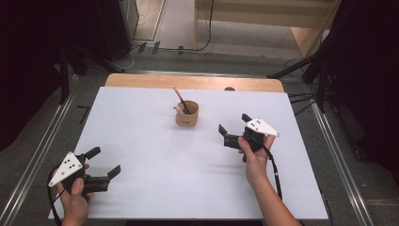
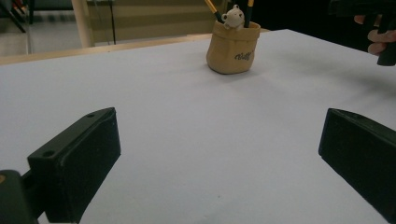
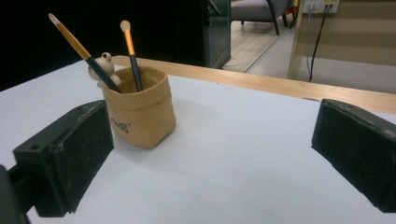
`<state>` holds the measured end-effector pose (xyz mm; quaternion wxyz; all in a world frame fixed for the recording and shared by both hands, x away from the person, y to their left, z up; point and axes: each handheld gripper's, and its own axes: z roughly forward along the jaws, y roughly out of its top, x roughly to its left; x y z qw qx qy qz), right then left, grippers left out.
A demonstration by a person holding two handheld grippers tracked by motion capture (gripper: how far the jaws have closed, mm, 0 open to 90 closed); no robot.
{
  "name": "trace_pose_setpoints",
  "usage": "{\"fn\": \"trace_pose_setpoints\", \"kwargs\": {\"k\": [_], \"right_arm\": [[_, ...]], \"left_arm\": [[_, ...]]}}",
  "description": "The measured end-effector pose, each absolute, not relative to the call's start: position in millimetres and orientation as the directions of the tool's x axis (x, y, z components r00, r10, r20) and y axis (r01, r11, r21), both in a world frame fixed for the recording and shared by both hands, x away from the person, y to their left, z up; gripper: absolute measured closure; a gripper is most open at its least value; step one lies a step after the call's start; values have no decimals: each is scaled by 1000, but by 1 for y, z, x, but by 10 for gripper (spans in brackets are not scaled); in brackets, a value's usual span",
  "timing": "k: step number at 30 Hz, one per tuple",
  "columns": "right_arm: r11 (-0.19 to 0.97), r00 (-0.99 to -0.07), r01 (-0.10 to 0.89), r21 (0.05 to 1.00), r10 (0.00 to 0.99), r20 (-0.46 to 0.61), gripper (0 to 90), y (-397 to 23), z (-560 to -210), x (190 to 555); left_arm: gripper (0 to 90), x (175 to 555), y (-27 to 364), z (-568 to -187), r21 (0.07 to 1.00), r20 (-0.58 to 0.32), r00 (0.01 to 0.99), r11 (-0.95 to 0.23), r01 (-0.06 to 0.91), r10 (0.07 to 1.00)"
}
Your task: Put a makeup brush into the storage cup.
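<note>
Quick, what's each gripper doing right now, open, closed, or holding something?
Left gripper: open, holding nothing.
Right gripper: open, holding nothing, beside the tan pot.

A pouch-shaped holder (image 1: 187, 114) stands on the desk (image 1: 155, 155), toward its far edge and near the middle. Two brushes (image 3: 81, 49) stand in it, leaning, with a small bear figure (image 3: 103, 65) at its rim. The left gripper (image 1: 104, 163) sits at the near left corner, well apart from the holder. The right gripper (image 1: 234, 126) is to the holder's right and a little nearer, jaws toward it.
</note>
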<state>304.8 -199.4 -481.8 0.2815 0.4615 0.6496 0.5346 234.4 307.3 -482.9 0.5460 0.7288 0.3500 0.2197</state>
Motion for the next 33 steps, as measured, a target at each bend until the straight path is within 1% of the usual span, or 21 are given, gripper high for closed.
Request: {"fn": "trace_pose_setpoints", "kwargs": {"k": [16, 33], "right_arm": [[-10, -399, 296, 955, 907, 133, 0, -232, -490, 273], [-41, -348, 313, 949, 925, 155, 0, -269, -510, 238]], "left_arm": [[0, 234, 306, -483, 950, -62, 657, -157, 270, 751], [0, 233, 305, -481, 951, -61, 659, -157, 267, 750]]}}
